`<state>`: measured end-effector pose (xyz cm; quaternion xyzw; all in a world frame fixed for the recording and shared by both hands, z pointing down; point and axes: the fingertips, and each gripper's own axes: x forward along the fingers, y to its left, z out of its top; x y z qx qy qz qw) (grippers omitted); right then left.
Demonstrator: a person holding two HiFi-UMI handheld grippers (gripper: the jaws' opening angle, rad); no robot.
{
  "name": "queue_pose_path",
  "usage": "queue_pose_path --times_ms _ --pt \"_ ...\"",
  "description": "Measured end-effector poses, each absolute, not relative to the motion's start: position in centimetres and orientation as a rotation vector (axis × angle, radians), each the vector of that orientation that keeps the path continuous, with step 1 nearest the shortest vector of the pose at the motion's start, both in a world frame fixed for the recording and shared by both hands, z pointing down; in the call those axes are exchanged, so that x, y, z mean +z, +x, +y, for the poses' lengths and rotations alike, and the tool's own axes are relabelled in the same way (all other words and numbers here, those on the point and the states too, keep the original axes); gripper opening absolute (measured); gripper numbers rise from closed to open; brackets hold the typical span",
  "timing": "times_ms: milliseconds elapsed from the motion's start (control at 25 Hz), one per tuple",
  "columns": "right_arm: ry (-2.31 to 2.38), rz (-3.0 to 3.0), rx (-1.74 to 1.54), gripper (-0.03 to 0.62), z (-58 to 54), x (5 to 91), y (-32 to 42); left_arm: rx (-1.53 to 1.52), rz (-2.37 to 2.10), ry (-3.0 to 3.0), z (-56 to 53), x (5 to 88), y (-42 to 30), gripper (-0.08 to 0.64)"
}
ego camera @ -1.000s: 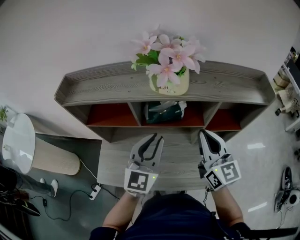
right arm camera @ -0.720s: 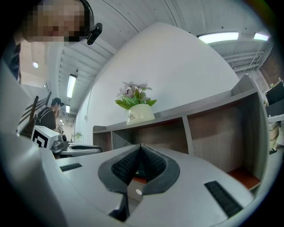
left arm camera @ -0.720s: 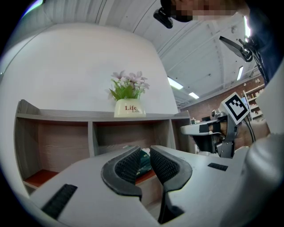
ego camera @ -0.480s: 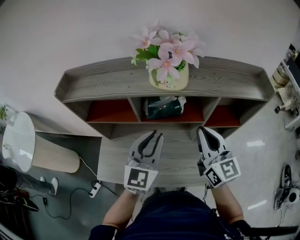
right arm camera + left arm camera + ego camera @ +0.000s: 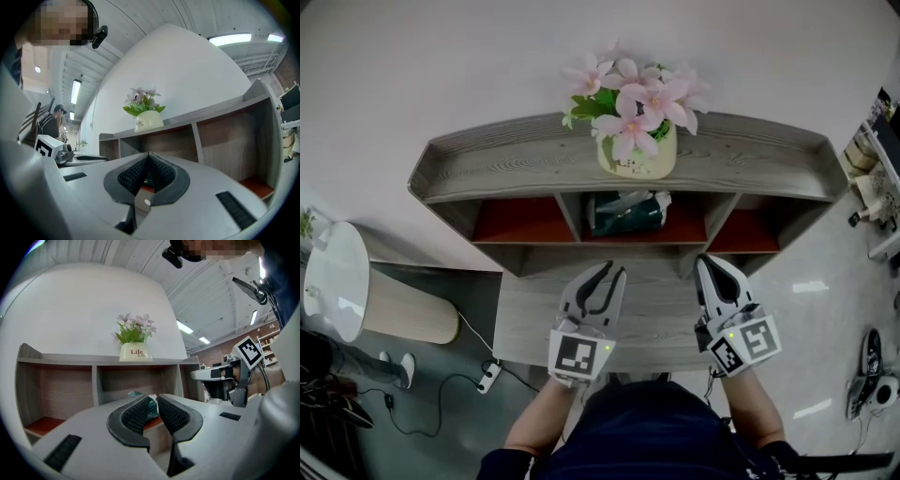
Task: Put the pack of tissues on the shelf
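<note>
Grey wooden shelf [image 5: 506,169] stands against white wall [image 5: 487,66].

Matt grey wood-grain board on shelf [image 5: 525,164], streaky grain plain to see; compartment floors red-brown, smooth. Same matt grey grain on bench [image 5: 525,328]. Glossy, crinkled dark green plastic wrap on pack of tissues [image 5: 626,214]. Cream pot [image 5: 639,161] smooth, glazed sheen. Pink flowers [image 5: 633,98] matt. Light grey moulded plastic, smooth and matt, on left tongs [image 5: 615,272] and right tongs [image 5: 706,263]; black pads [image 5: 136,414] rubbery-looking, fine cross-hatched texture. Pale floor [image 5: 825,309] glossy, reflects lights. White wall [image 5: 441,66] matt.
</note>
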<state>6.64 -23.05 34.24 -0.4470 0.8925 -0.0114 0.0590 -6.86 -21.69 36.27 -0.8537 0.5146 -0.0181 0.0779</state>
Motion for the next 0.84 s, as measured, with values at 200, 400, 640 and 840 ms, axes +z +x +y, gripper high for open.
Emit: queue_pose_path --times_ms 200,400,640,840 --pt "-1.355 2.701 -0.038 0.005 -23.03 34.28 6.77 -0.06 1.545 -2.559 -21.67 36.43 -6.8 0.078" --pt "-1.357 2.704 -0.046 0.005 -22.88 34.54 6.85 -0.069 1.535 -2.558 -21.57 36.66 -6.58 0.078" --pt "-1.353 2.705 -0.038 0.005 -22.99 34.3 6.79 -0.084 1.537 -2.56 -21.61 36.72 -6.58 0.078" --pt "-1.351 2.71 -0.039 0.005 -22.95 34.43 6.78 -0.088 1.528 -2.551 -21.71 36.69 -6.49 0.078"
